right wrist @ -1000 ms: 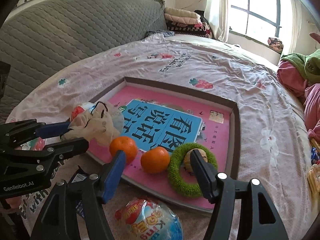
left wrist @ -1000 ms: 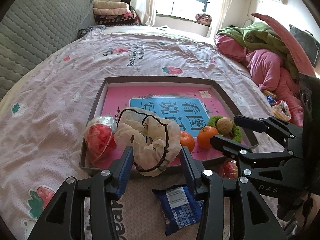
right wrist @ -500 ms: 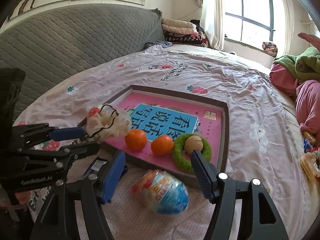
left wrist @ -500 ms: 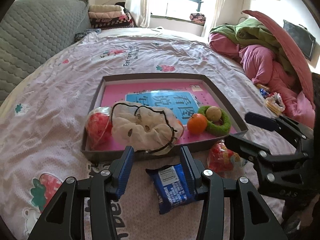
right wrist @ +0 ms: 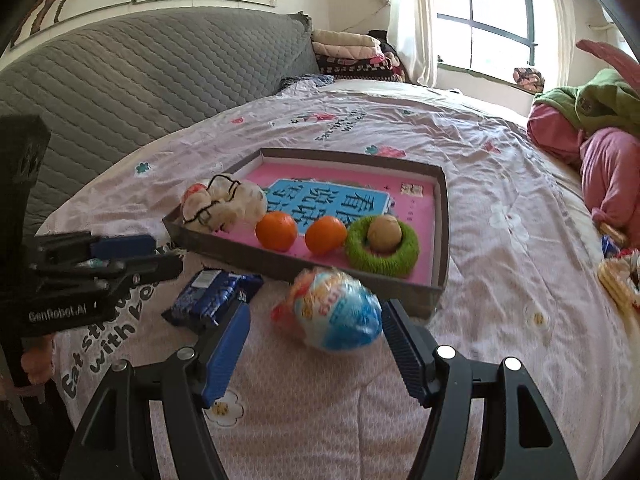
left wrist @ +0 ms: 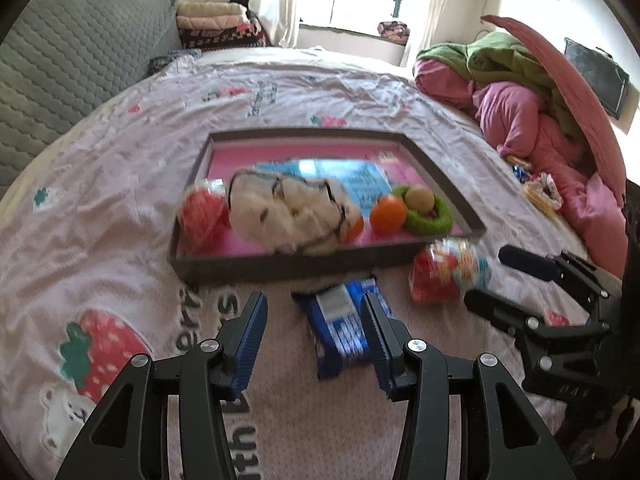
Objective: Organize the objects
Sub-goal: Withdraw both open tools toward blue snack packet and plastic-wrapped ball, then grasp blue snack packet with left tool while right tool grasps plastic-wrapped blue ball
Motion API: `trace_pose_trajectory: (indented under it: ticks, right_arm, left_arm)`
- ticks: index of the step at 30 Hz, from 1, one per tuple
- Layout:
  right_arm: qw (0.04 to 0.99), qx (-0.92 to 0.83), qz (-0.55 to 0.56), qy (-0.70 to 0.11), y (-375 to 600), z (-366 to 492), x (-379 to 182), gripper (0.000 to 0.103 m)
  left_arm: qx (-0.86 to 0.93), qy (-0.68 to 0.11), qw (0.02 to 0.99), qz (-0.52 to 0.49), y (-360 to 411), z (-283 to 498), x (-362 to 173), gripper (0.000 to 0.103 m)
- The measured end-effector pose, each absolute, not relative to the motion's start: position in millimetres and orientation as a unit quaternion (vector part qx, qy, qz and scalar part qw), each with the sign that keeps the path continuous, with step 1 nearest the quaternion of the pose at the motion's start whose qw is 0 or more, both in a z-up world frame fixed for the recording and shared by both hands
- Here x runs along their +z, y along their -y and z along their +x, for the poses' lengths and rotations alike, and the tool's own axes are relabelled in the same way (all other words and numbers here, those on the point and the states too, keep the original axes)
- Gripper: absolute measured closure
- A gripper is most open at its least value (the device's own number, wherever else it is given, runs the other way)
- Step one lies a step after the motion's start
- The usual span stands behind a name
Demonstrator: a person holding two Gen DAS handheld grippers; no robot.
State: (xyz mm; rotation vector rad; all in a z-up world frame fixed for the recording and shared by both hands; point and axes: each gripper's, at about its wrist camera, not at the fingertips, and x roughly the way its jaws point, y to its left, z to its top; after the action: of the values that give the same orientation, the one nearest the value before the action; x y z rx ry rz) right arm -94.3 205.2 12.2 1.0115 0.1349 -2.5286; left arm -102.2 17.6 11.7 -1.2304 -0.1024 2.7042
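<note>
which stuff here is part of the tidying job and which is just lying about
Part of the job:
- tray
- blue snack packet
- wrapped toy egg
- two oranges
- green ring
- cream pouch
- left claw, right claw, both open

Lying about:
- pink and green bedding pile
- folded blankets

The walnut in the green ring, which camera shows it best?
The right wrist view: the walnut sits near, sharp and whole inside the green ring. The left wrist view shows it farther off and blurred, beside an orange.
</note>
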Motion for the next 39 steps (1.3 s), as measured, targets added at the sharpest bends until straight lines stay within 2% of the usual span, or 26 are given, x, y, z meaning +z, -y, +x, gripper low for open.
trace_pose_trajectory:
  ticks: [14, 23, 28, 33, 39]
  right_arm:
    - [0.188, -0.908, 0.373, -0.034, -212, -93, -1, 0.035]
    - [0.187, -0.907, 0.376, -0.023, -217, -99, -5, 0.035]
    - [0.183, -0.905, 0.383, -0.022, -214, -105, -12, 0.035]
    - [0.185, -0.902, 0.389, -0.008, -215, -114, -18, 0.035]
    - [0.204, -0.895, 0.397, 0.009, -215, -124, -25, 0.035]
  left_arm:
    - [0.898, 0.048, 0.109, -0.424, -37, -95, 2, 0.053]
    - [0.893, 0.036, 0.091, -0.439, -57, -114, -5, 0.051]
    - [0.895, 0.011, 0.062, -0.442, -59, -118, -14, 0.045]
    - [0.882, 0.043, 0.063, -0.464, -47, -124, -26, 0.034]
    - [0.878, 0.064, 0.07, -0.47, -40, -131, -33, 0.034]
